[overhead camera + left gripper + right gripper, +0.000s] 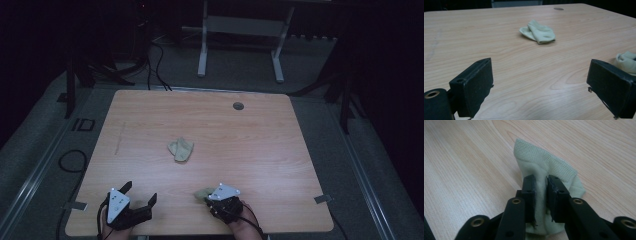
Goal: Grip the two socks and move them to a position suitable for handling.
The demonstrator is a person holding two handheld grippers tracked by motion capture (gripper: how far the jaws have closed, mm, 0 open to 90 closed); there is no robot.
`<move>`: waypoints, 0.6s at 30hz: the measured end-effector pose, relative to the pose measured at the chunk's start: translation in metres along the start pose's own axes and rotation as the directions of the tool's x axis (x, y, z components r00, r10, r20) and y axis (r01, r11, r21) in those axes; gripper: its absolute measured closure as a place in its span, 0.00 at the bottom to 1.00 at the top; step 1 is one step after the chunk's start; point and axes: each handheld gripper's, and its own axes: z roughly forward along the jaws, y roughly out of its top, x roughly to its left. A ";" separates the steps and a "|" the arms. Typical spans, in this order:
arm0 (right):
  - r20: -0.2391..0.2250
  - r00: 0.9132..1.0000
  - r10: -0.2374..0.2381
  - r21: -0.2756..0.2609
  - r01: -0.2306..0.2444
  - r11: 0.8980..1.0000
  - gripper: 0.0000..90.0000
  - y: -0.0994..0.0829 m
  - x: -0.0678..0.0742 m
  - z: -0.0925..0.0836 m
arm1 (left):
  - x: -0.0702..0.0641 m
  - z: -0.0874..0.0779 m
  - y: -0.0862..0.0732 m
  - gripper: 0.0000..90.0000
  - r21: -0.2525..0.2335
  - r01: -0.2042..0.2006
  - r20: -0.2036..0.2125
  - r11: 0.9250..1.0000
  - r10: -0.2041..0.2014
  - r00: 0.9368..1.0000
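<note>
Wooden table (250, 130) carries a folded sock (180, 149) mid-surface. Left gripper (138, 194) sits near the front edge, jaws spread wide, nothing between them. Right gripper view: right gripper (540, 182) pinches a second sock (544, 165) lying at the front edge, ribbed cuff visible.

Pale green sock (544, 170), knit, ribbed cuff band visible along its upper edge. Lies bunched on the wooden tabletop near the person's edge, right of centre; a fold of its fabric stands up off the wood.

Second pale green sock (180, 149), same colour, folded over on itself in a loose crumpled bundle. Rests flat near the table's middle, well apart from the first.
</note>
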 end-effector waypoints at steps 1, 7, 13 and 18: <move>-0.011 1.000 0.006 0.000 -0.006 1.000 0.79 0.000 -0.001 0.000 | -0.002 0.000 0.000 0.08 0.004 0.002 0.003 1.000 -0.002 1.000; -0.065 0.998 0.003 -0.023 -0.004 1.000 0.59 0.011 -0.002 -0.019 | -0.014 0.003 0.005 0.08 0.075 0.062 0.136 0.995 -0.072 0.988; -0.093 0.994 -0.054 -0.059 0.049 0.997 0.56 0.036 -0.025 -0.033 | -0.047 0.013 0.015 0.13 0.148 -0.020 0.273 0.989 -0.021 0.962; -0.153 0.985 -0.081 -0.033 0.077 0.997 0.56 0.045 -0.035 -0.020 | -0.070 0.029 0.016 0.13 0.204 -0.076 0.345 0.976 0.000 0.939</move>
